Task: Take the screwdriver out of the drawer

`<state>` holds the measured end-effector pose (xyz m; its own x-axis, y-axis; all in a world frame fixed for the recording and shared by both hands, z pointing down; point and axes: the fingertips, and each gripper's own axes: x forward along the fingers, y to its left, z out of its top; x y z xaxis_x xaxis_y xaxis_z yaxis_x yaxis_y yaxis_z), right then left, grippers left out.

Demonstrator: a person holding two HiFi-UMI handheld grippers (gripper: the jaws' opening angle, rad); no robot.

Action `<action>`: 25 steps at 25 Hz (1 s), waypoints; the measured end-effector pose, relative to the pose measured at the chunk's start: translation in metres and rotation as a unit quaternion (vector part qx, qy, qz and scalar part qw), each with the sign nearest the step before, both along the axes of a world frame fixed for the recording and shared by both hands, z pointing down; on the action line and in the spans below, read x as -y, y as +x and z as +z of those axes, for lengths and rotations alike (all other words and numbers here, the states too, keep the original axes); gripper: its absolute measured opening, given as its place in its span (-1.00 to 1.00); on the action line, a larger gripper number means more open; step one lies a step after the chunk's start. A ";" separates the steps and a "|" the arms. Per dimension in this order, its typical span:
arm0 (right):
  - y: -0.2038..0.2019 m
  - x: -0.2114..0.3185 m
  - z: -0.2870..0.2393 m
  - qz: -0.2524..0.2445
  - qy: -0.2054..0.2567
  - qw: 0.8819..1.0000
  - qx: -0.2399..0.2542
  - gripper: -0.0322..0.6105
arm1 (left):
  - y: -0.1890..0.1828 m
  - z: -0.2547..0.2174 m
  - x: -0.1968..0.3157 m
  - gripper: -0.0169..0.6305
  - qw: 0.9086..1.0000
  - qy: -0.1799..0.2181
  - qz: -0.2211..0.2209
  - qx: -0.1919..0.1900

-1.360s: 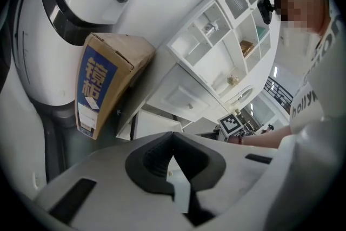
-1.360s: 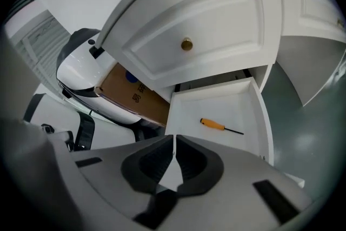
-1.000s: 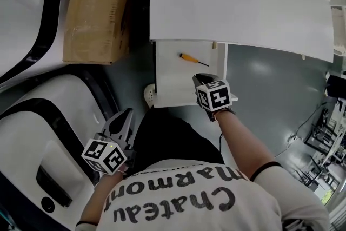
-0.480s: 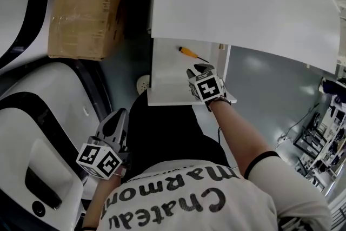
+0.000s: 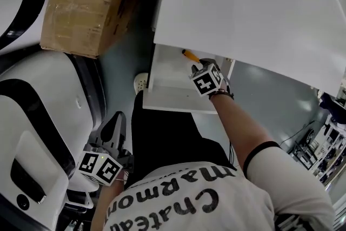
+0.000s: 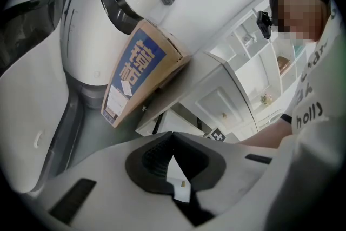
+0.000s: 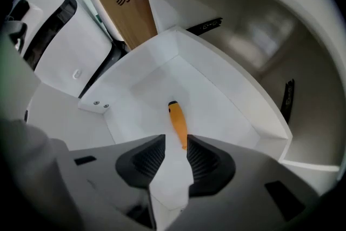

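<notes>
Since a second ago the right tongs (image 5: 199, 67) have pushed from the front rim of the drawer (image 5: 167, 101) deep toward its back. They now sit just beside the screwdriver (image 5: 189, 54).

- The screwdriver lies flat on the drawer floor, near the back, partly under the overhang of the counter (image 5: 259, 8). That placement probably explains the low, reaching approach.
- In the right gripper view the tongs are apart and lined up along the orange handle (image 7: 177, 124). The handle's near end is just entering the gap, closer to the right jaw. It is not yet clamped.
- The left tongs (image 6: 172, 138) are closed tip to tip on nothing. They hang low at the person's side, out of the way.
- The cardboard box (image 5: 86, 2) leans beside the counter, not involved.
</notes>
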<state>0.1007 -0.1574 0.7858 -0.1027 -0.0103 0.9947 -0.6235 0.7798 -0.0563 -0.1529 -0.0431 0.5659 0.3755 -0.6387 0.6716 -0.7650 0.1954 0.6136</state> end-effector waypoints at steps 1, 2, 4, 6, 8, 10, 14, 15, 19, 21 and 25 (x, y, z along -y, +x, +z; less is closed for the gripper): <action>0.000 0.002 0.004 -0.011 0.000 1.000 -0.002 -0.53 | 0.001 0.001 0.000 -0.88 1.000 0.001 -0.004 0.001; 0.000 0.003 0.007 -0.022 -0.001 1.000 -0.005 -0.53 | 0.002 0.002 -0.001 -0.88 1.000 0.002 -0.008 0.001; 0.000 0.004 0.015 -0.042 -0.006 0.999 -0.010 -0.53 | 0.006 0.004 -0.005 -0.88 1.000 0.000 -0.013 -0.001; -0.001 0.004 0.022 -0.055 -0.010 0.998 -0.013 -0.53 | 0.007 0.008 -0.011 -0.88 1.000 -0.003 -0.019 -0.001; -0.006 0.006 0.026 -0.061 -0.010 0.998 -0.011 -0.51 | 0.005 0.013 -0.015 -0.88 1.000 -0.007 -0.029 0.000; -0.011 0.008 0.030 -0.066 -0.005 0.998 -0.010 -0.51 | 0.001 0.016 -0.019 -0.88 0.999 -0.010 -0.037 0.003; -0.016 0.012 0.036 -0.066 0.006 0.998 -0.013 -0.51 | -0.003 0.019 -0.026 -0.88 0.999 -0.014 -0.042 0.008; -0.016 0.012 0.038 -0.066 0.007 0.998 -0.015 -0.51 | -0.003 0.020 -0.028 -0.88 0.999 -0.014 -0.043 0.008; -0.018 0.011 0.044 -0.072 0.004 0.997 -0.017 -0.50 | -0.003 0.021 -0.032 -0.88 0.999 -0.015 -0.045 0.010; -0.017 0.012 0.047 -0.075 0.004 0.997 -0.019 -0.50 | -0.004 0.022 -0.033 -0.88 0.999 -0.014 -0.047 0.012; -0.017 0.013 0.050 -0.077 0.009 0.997 -0.021 -0.50 | -0.007 0.023 -0.036 -0.88 0.998 -0.013 -0.051 0.017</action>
